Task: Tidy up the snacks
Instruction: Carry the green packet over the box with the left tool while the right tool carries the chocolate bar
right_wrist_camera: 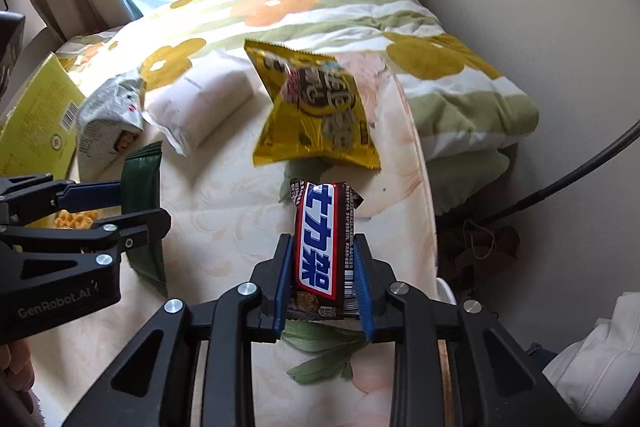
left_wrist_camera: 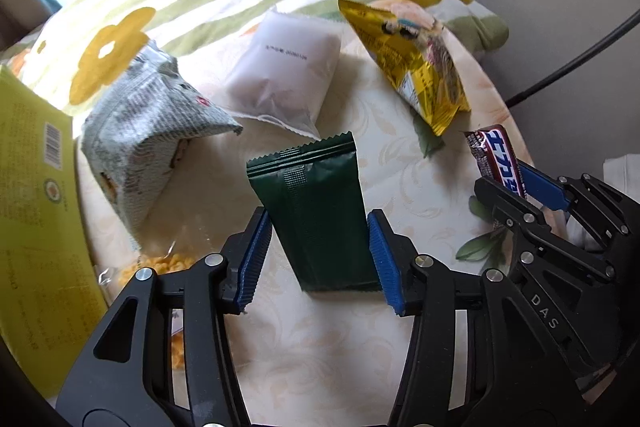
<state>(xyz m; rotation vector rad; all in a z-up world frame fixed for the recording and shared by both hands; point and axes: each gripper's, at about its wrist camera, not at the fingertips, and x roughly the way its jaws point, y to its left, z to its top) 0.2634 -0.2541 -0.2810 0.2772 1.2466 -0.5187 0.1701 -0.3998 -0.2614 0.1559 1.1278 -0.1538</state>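
My left gripper [left_wrist_camera: 320,239] is shut on a dark green foil packet [left_wrist_camera: 316,211], held above the table; the packet also shows in the right wrist view [right_wrist_camera: 144,215]. My right gripper [right_wrist_camera: 322,263] is shut on a brown, red and blue chocolate bar [right_wrist_camera: 320,251], which also shows in the left wrist view [left_wrist_camera: 496,159]. On the table lie a gold snack bag [right_wrist_camera: 316,111], a white pouch [left_wrist_camera: 284,79] and a grey patterned bag [left_wrist_camera: 148,143].
A yellow-green box [left_wrist_camera: 36,219] stands at the left. A clear bag of yellow snacks [left_wrist_camera: 160,267] lies below the grey bag. A floral blanket [right_wrist_camera: 320,7] covers the far side. A black cable [right_wrist_camera: 568,179] runs at the right, off the table edge.
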